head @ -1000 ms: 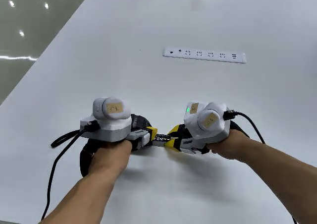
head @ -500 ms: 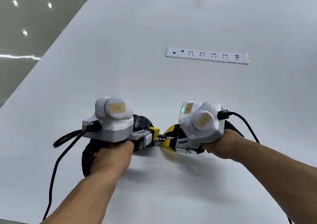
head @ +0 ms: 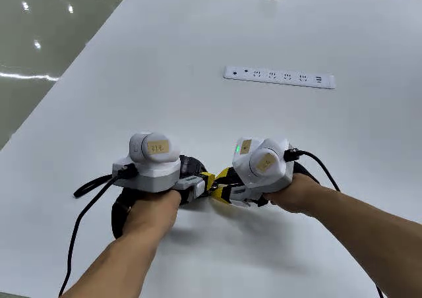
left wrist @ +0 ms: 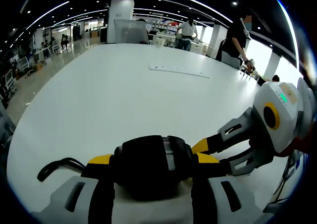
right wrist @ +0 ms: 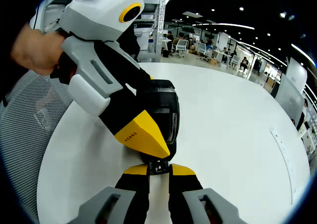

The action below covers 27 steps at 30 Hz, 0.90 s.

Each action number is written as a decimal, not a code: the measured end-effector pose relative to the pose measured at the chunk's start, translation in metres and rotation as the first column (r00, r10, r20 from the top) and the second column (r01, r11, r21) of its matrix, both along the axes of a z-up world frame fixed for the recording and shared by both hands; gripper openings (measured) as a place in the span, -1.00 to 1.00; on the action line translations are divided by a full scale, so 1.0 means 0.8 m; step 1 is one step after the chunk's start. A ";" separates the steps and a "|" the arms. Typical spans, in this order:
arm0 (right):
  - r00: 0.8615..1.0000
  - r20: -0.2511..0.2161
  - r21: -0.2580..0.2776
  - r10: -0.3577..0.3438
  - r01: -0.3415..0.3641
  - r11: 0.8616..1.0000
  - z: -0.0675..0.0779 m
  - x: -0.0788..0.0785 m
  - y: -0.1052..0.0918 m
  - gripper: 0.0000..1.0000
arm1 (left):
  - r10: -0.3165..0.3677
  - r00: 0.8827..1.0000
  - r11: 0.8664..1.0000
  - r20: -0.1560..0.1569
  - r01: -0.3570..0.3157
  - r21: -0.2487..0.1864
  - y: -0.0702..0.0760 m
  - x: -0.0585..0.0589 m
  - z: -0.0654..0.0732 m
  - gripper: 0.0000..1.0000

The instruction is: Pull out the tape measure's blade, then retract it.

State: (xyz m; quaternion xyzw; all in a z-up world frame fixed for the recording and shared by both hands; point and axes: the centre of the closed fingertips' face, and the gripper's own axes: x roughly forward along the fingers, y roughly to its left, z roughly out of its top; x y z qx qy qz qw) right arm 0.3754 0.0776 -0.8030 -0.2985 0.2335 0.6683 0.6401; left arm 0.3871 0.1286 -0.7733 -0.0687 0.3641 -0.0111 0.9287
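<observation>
The right gripper (head: 219,186) is nipped almost shut on the blade's end hook (right wrist: 158,166), right at its tips. Touching them just ahead is the black tape measure (left wrist: 151,167), clamped across its case by the left gripper (head: 200,181). Barely any blade shows, so the pull looks yet to come. The danger is that the thin hook slips the pinch, or the case twists in the left gripper if the pull goes off-line. Far beyond lie the white surface (head: 198,80) and a power strip (head: 279,77).
</observation>
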 end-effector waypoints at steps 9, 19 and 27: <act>1.000 -0.001 -0.002 0.003 -0.003 1.000 -0.001 0.000 0.001 -0.78 | 0.002 1.000 1.000 0.000 -0.002 0.000 0.001 0.000 0.000 0.16; 1.000 0.006 -0.007 0.010 -0.010 1.000 -0.001 -0.001 0.001 -0.78 | -0.001 1.000 1.000 -0.002 0.001 -0.003 0.000 -0.001 0.000 0.17; 1.000 0.013 -0.017 0.019 -0.019 1.000 -0.001 -0.001 0.001 -0.77 | -0.004 1.000 1.000 -0.015 0.004 -0.005 -0.001 -0.001 -0.001 0.20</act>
